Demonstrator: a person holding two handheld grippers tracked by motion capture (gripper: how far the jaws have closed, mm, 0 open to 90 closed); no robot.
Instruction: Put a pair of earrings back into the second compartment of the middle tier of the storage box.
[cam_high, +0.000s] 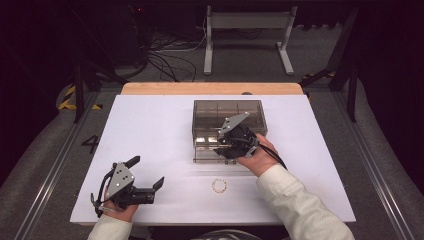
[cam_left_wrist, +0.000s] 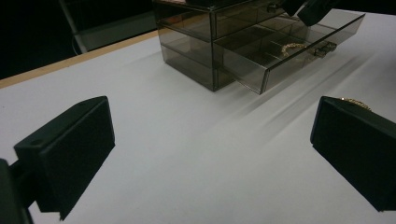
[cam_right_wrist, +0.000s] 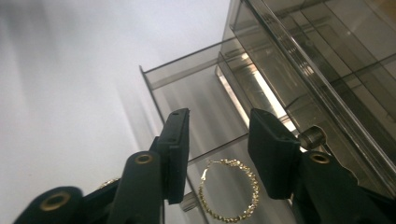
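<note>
The right gripper hangs over the pulled-out lower drawer of the smoky clear organizer box, its jaws apart and holding nothing, and a gold hoop earring lies flat in the drawer just below them — the sound move is probably to lift straight up, clear of the drawer's front wall, before going for the second hoop on the white table in front of the box. The left gripper waits wide open and empty, well to the left of the box. Whether the jaws are fully clear of the earring is hard to judge, and the high view hides the drawer's inside behind the hand.
</note>
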